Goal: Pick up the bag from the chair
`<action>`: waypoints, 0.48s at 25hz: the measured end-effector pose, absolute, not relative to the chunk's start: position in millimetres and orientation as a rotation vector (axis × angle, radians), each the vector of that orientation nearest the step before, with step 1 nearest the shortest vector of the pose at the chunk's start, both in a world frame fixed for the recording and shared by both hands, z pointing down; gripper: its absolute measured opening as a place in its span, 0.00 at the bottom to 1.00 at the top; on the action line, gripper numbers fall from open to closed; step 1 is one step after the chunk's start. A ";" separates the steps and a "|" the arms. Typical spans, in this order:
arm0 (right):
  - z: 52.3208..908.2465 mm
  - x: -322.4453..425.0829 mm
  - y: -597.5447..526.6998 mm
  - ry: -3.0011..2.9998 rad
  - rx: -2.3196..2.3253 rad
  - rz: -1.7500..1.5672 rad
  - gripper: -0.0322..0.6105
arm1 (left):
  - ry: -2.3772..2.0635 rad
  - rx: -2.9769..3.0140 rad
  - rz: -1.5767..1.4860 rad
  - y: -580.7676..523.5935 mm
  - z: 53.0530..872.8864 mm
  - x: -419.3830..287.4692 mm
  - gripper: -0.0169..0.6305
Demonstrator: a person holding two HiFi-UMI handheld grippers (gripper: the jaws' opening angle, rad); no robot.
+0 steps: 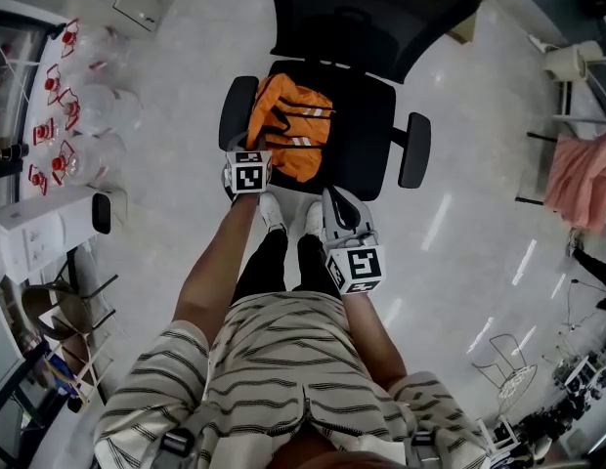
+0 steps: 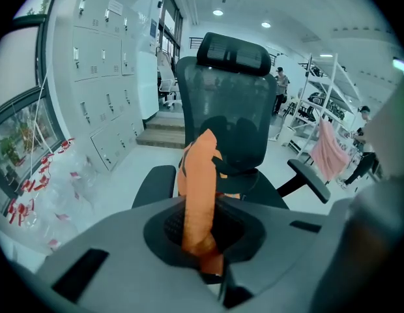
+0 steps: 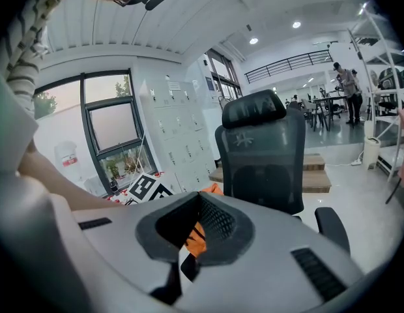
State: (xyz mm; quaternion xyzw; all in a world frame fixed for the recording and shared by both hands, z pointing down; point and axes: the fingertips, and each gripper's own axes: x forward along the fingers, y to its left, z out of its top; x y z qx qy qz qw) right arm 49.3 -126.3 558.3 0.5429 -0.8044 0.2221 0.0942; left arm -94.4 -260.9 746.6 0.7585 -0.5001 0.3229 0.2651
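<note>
Your left gripper [image 2: 203,253] has its jaws pressed together on a narrow fold of the orange bag [image 2: 201,175]. The cloth runs up out of the pinch and over the tips. Only that fold is caught, and the rest of the bag looks to be lying on the chair [image 1: 367,135], on the side of the seat next to its left armrest [image 1: 237,110].

Your right gripper [image 3: 197,204] sits at the front edge of the chair seat, short of the bag. Its tips look drawn together with nothing between them, and the orange cloth shows only beyond it.

The grip is the weak spot. You hold a thin edge of slack fabric, so once the bag's full weight hangs from it the fold may slide out, dropping the bag back on the seat or off the chair's front edge.

Further in, the dark straps [image 1: 298,125] lie loose across the bag towards the middle of the seat. Lift at a slant towards the left armrest and a strap could hook on it, jerking the cloth free.

The right gripper is too far from the bag to catch a slip. The chair's backrest [image 2: 229,119] stands clear behind the seat, so a straight lift should not meet it.
</note>
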 end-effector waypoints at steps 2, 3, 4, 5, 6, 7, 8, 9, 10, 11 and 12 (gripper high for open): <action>556.8 51.8 -126.1 -2.385 1.618 0.654 0.08 | -1.343 2.058 0.851 -259.1 740.0 -88.6 0.08; 556.2 53.2 -126.0 -2.385 1.622 0.652 0.08 | -1.339 2.063 0.842 -258.5 736.7 -85.7 0.08; 555.4 54.6 -125.8 -2.384 1.627 0.651 0.08 | -1.336 2.069 0.833 -258.0 733.9 -83.0 0.08; 554.5 55.9 -125.6 -2.384 1.632 0.649 0.08 | -1.333 2.075 0.825 -257.8 731.1 -80.5 0.08; 553.5 57.0 -125.5 -2.383 1.637 0.647 0.08 | -1.331 2.081 0.818 -257.8 728.6 -78.1 0.08; 552.7 58.0 -125.2 -2.383 1.641 0.645 0.08 | -1.329 2.088 0.812 -257.7 726.3 -75.9 0.08; 552.1 58.9 -124.7 -2.382 1.644 0.644 0.08 | -1.326 2.093 0.806 -257.4 724.2 -73.6 0.08; 551.6 59.8 -124.0 -2.381 1.648 0.645 0.08 | -1.324 2.097 0.800 -256.9 722.2 -71.5 0.08; 551.2 60.4 -123.2 -2.380 1.650 0.646 0.08 | -1.322 2.100 0.796 -256.3 720.4 -69.9 0.08; 550.8 60.5 -122.6 -2.380 1.653 0.646 0.08 | -1.320 2.102 0.793 -255.8 718.8 -68.6 0.08; 550.4 60.5 -122.3 -2.380 1.655 0.645 0.08 | -1.319 2.104 0.792 -255.4 717.4 -67.6 0.08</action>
